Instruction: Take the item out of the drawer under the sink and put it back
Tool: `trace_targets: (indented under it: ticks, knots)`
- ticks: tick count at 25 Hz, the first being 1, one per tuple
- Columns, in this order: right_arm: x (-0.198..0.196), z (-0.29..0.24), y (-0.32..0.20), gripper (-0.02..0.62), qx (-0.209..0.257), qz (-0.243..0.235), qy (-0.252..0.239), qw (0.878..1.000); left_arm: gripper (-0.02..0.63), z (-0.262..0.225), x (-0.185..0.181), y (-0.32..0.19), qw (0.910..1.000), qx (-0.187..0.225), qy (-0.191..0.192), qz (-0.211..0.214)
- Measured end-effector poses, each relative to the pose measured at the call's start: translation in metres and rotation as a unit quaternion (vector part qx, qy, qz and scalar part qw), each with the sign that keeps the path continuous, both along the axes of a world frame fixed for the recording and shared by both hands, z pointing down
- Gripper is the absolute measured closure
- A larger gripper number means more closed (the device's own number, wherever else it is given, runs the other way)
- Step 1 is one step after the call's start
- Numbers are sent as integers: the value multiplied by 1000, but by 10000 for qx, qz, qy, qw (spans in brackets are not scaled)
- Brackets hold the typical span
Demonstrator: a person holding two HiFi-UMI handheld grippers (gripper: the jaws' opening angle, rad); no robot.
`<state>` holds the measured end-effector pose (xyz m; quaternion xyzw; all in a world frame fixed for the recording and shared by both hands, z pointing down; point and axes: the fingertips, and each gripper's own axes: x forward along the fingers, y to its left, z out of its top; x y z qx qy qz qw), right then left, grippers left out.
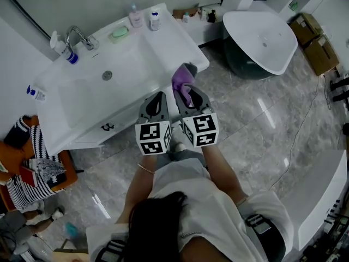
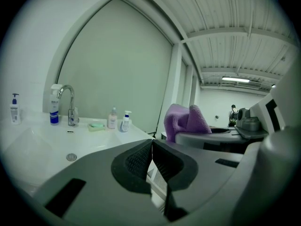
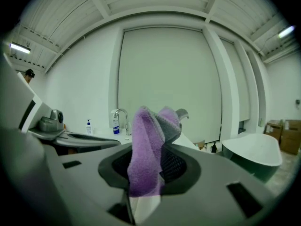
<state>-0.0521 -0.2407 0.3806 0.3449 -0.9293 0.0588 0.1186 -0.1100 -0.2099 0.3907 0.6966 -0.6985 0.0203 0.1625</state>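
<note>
One purple cloth [image 1: 181, 81] gripped by right gripper [image 1: 188, 98] jaws, left gripper [image 1: 157, 97] jaws closed, empty

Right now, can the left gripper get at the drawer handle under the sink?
Probably yes. The left gripper is empty, jaws together, and nothing stands between it and the handle. It must open first.

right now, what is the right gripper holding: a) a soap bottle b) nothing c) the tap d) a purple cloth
D: the right gripper has its jaws closed on a purple cloth, which sticks up from between its pads.
</note>
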Motion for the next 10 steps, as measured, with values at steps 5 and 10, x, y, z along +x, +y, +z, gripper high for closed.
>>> trace_targets:
  ticks: [5, 10]
  knots:
    - [-4, 1, 0, 468, 50, -7, 104, 9999, 601, -1, -6, -2, 10000, 9, 27, -28]
    - [-12, 1, 7, 468, 17, -112, 123, 9999, 601, 4, -8, 0, 10000, -26, 70, -33]
